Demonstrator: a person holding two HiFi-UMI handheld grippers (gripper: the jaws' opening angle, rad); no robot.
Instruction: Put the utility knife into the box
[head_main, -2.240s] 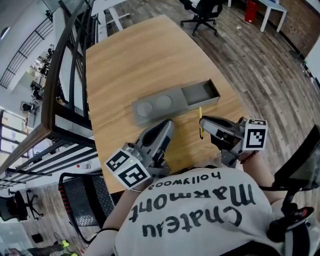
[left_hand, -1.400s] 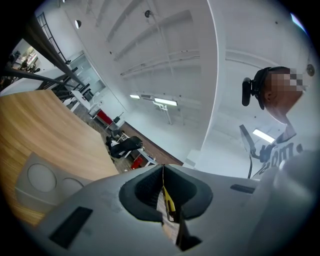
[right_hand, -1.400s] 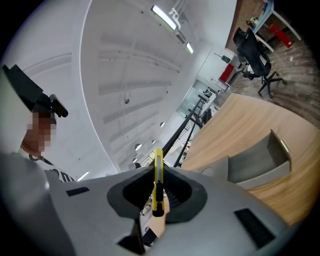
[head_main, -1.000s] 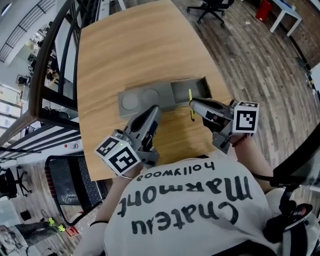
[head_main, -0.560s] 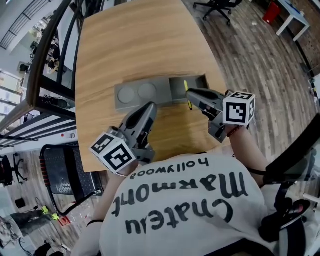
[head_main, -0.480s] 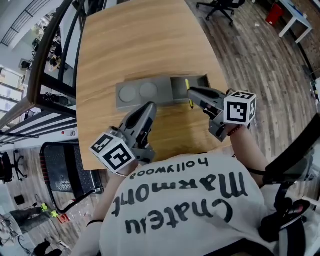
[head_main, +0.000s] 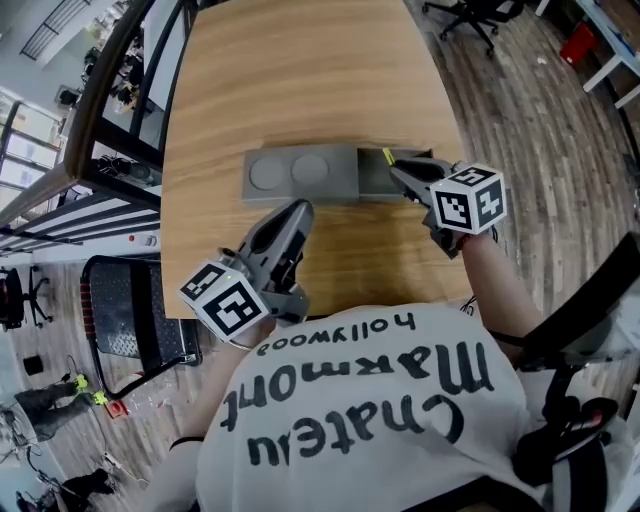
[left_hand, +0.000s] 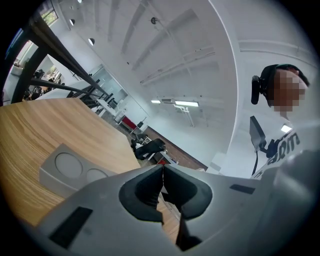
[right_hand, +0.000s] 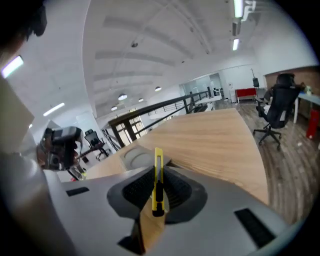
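A yellow utility knife (right_hand: 158, 180) stands clamped between the jaws of my right gripper (right_hand: 158, 192), its tip poking out ahead. In the head view that right gripper (head_main: 399, 166) hangs over the open drawer end of the grey box (head_main: 300, 176), and a bit of the yellow utility knife (head_main: 387, 156) shows at its tip. The box has two round recesses in its lid. My left gripper (head_main: 296, 210) is shut with nothing in it, near the box's front side. In the left gripper view the box (left_hand: 70, 170) lies ahead to the left.
The box rests on a long wooden table (head_main: 290, 80). A black railing (head_main: 120, 90) runs along the table's left side. Office chairs (head_main: 480, 15) stand on the wood floor to the right. A black chair (head_main: 130, 320) sits lower left.
My right gripper has carried the knife forward from the table in front of the box to over the open drawer. The left gripper has stayed shut near the box's front.
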